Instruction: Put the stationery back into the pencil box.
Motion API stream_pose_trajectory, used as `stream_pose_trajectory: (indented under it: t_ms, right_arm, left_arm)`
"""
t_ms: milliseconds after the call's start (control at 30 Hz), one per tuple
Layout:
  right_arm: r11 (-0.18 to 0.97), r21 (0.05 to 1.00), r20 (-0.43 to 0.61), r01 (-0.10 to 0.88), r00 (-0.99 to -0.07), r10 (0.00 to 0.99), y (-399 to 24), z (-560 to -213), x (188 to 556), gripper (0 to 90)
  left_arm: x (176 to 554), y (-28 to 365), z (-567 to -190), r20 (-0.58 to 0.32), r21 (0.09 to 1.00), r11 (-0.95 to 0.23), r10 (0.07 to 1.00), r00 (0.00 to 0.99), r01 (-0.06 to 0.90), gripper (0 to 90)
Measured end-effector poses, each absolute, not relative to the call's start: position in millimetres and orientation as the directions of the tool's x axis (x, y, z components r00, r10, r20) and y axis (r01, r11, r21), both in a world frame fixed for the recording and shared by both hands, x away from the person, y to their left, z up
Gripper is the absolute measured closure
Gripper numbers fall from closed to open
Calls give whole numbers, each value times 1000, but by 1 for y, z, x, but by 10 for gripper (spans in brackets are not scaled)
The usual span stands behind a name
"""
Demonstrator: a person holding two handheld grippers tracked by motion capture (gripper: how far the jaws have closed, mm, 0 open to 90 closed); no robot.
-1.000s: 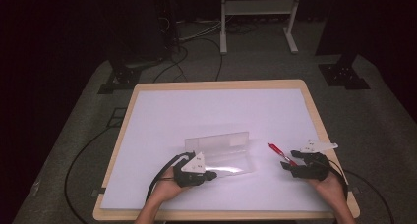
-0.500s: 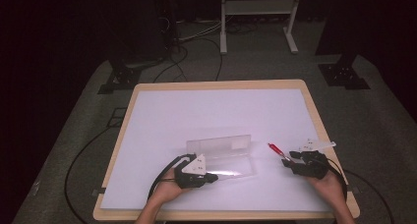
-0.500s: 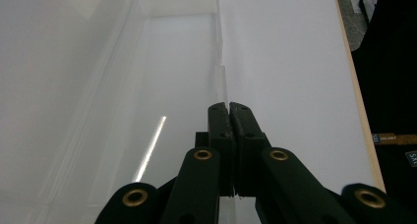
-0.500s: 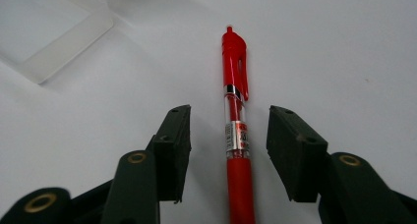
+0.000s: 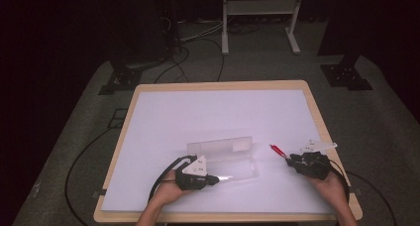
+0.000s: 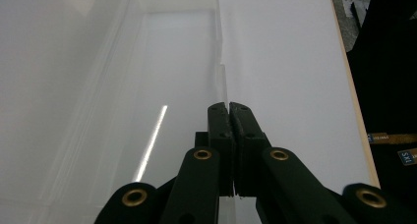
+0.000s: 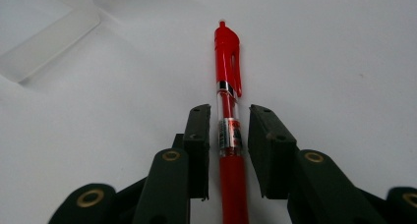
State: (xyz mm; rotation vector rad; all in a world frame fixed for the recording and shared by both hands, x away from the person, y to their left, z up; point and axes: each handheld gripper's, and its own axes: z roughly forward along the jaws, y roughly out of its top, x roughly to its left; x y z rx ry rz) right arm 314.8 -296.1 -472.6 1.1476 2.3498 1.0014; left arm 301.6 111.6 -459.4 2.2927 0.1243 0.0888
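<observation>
A clear plastic box [image 5: 233, 161] lies open on the white table [image 5: 218, 107], its lid [image 5: 220, 145] folded back. My left gripper [image 5: 216, 179] is shut on the box's thin near wall, which runs up into the closed jaws [image 6: 229, 106] in the left gripper view. A red pen [image 5: 276, 149] lies to the right of the box. My right gripper [image 7: 229, 111] straddles the pen's [image 7: 227, 57] barrel. Its jaws have just been closing, and a thin gap still shows on each side of the pen.
The table's wooden edge [image 5: 319, 127] runs close to the right hand. Beyond the table are dark floor, cables [image 5: 183, 52] and a white stand [image 5: 257, 8]. The lid's corner [image 7: 49, 42] lies left of the pen in the right gripper view.
Both hands have kept their places. The right gripper's jaws look narrower around the red pen than before. The box and pen have not shifted.
</observation>
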Motion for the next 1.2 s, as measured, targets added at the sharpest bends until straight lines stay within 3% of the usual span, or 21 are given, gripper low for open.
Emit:
stream_pose_trajectory:
  t_ms: [333, 900, 1200]
  right_arm:
    - [446, 709, -12, 547, -622, 783, -292, -472, 314, 777]
    - [422, 722, 26, 548, -631, 775, -291, -468, 314, 786]
    - [369, 746, 85, 555, -629, 773, -295, -463, 312, 786]
  left_arm:
    - [301, 112, -459, 14, 749, -659, 117, 993, 67, 883]
    - [301, 124, -448, 0, 797, -597, 160, 987, 96, 680]
    - [302, 139, -439, 6, 819, -564, 201, 980, 111, 645]
